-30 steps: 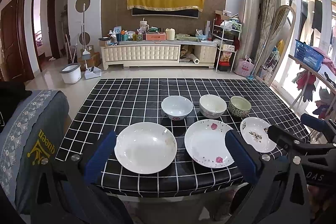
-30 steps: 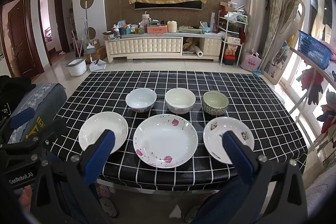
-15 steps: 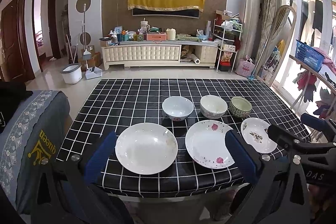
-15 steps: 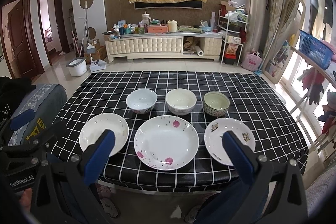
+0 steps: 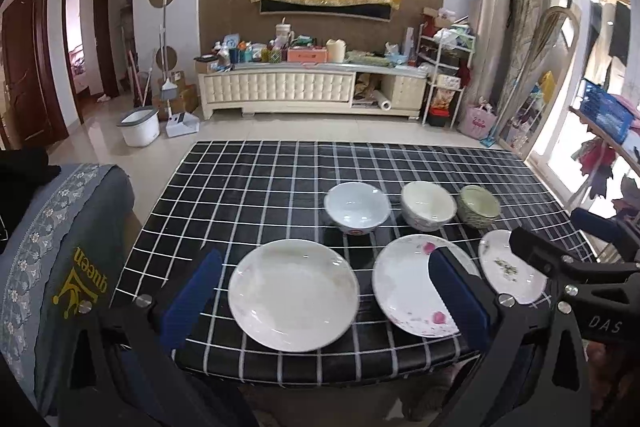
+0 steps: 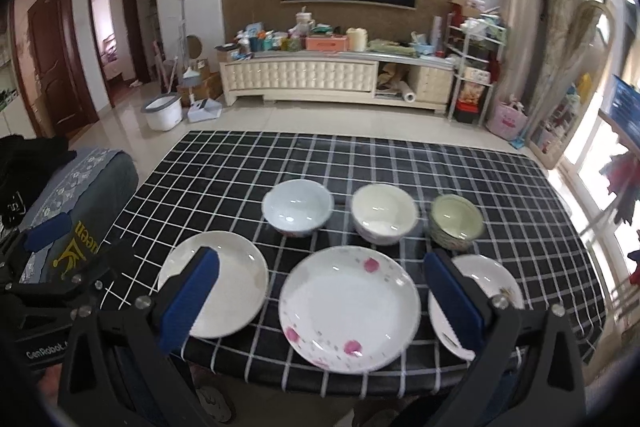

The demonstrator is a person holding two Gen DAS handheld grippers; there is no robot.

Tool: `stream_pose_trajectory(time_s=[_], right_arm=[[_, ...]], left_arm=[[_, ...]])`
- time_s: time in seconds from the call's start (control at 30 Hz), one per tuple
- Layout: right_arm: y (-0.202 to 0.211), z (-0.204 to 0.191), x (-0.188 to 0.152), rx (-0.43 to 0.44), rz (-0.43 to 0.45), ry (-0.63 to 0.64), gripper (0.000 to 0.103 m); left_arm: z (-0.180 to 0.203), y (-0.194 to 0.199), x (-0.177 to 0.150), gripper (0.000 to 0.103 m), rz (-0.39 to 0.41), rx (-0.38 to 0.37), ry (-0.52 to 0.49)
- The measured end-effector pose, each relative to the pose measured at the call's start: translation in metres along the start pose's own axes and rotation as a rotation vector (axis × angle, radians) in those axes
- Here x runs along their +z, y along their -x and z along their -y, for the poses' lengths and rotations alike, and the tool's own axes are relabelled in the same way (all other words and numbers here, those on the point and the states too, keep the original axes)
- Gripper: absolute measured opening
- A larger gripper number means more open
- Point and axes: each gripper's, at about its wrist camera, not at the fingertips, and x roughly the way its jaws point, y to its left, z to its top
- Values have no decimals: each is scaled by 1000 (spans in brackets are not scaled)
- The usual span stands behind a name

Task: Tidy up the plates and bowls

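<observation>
While empty, both tongs (image 5: pixel 326 293) wide

A: Three plates lie flat along the near edge: a plain white plate (image 5: pixel 294 301) at left, a pink-flowered plate (image 6: pixel 350 309) in the middle, a smaller sprigged plate (image 5: pixel 510 271) at right.

B: And behind them, upright and apart: a pale blue bowl (image 6: pixel 298 213), a cream bowl (image 6: pixel 384 213), a green patterned bowl (image 6: pixel 456 221).
</observation>
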Motion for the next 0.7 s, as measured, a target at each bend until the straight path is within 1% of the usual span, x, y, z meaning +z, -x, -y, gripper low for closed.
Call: stream_pose_trajectory(time_s=[0.13,0.23,0.33,0.4,0.47,0.5,0.53,0.6,0.67,0.7], right_arm=[[-39,-20,10,60,-52,49,103],[-67,-35,12,88,-89,75,103],[-97,-48,7,112,-148,102,102],[-114,-53,2,117,-186,111,96],[-133,-58,-5,127,-241,118,87],[-141,-59,-8,132,-268,118,85],[-150,-61,-11,133,-296,120,84],[-164,-65,-16,135,-328,130,81],[-177,-67,-22,132,-355,140,76],[-182,-68,-23,132,-366,145,74]], left_arm=[[-26,-28,10,102,-45,34,33],[-46,-48,11,103,-82,56,69],[-73,-75,5,102,-142,75,126],[-85,-90,0,102,-179,83,152],[-95,-107,-9,102,-225,89,166],[-98,-114,-12,102,-240,90,169],[-101,-120,-15,99,-256,92,170],[-104,-136,-24,77,-292,101,169],[-109,-154,-33,71,-353,90,179],[-110,-160,-37,68,-370,79,183]])
